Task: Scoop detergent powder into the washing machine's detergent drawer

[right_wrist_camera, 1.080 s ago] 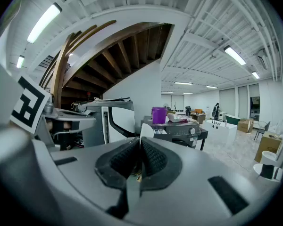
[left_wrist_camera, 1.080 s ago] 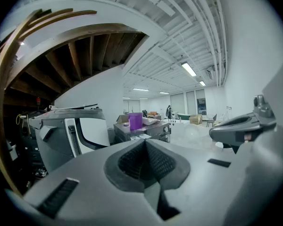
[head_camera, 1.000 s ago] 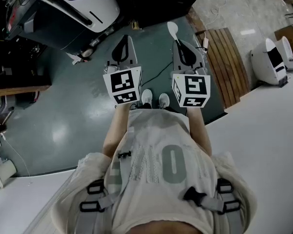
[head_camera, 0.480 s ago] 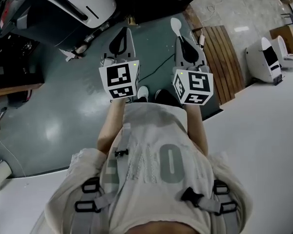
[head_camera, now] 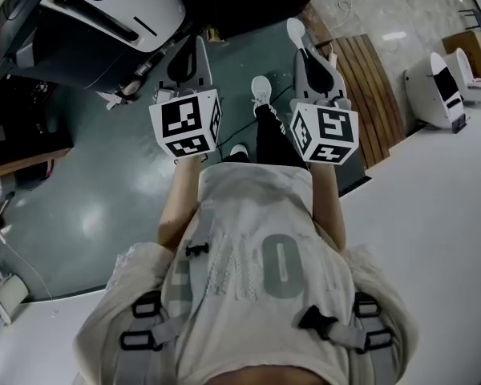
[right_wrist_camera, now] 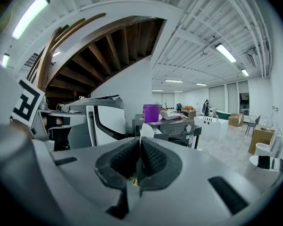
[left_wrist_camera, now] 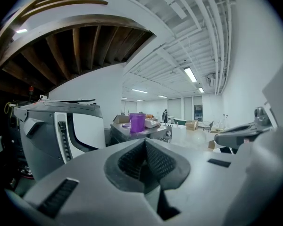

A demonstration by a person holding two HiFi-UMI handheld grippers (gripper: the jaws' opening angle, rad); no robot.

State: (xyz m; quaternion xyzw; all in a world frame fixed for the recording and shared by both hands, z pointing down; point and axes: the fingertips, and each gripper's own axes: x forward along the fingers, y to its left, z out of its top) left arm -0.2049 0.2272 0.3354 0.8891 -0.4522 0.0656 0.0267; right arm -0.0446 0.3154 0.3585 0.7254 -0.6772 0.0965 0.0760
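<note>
In the head view my left gripper [head_camera: 194, 48] and right gripper [head_camera: 306, 48] are held out side by side over the dark green floor. The right one is shut on the handle of a white scoop [head_camera: 295, 29], whose bowl pokes past the fingertips [right_wrist_camera: 146, 130]. The left gripper [left_wrist_camera: 145, 142] is shut with nothing in it. Ahead, both gripper views show a purple container [right_wrist_camera: 151, 112] standing on top of a dark washing machine [right_wrist_camera: 175, 126], still some way off. The same purple container [left_wrist_camera: 137, 122] appears in the left gripper view. The detergent drawer is not discernible.
A large white and black machine [head_camera: 104, 14] stands at the left. A slatted wooden platform [head_camera: 377, 95] and white pod-shaped units [head_camera: 433, 91] lie to the right, beside a white surface [head_camera: 433, 239]. A cable runs across the floor. A person stands far back in the hall.
The person has stepped forward: one foot has swung out between the grippers. Both grippers have drifted slightly apart and up in the head view, the scoop still held.
</note>
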